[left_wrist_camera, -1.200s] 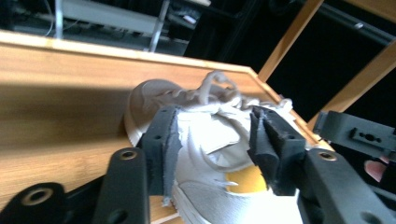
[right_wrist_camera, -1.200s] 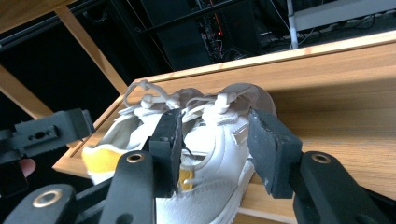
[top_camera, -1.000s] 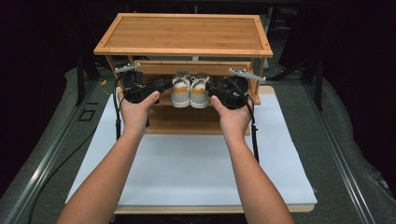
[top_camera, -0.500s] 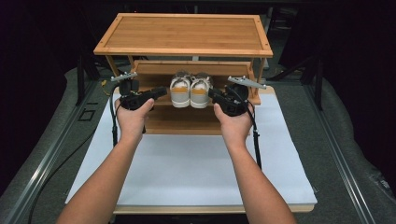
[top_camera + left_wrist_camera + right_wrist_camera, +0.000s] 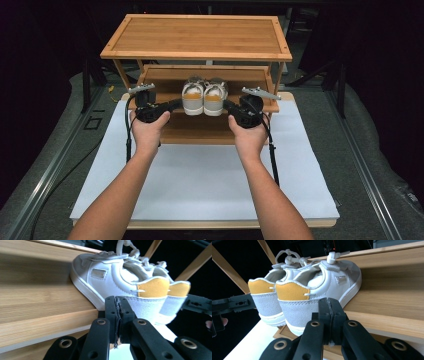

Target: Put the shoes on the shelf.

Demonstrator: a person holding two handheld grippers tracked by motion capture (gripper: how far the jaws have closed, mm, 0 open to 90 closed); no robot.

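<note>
White shoes sit heels toward me on the shelf, between my left tool and right tool, both shut empty.

Both grippers now have their jaws pressed together with nothing between them; a second ago the jaws stand apart, so they have just been closing. The left gripper and the right gripper also sit a little lower in front of the wooden rack than before, with their tips just beside the heels of the pair of shoes on the middle shelf.
</note>
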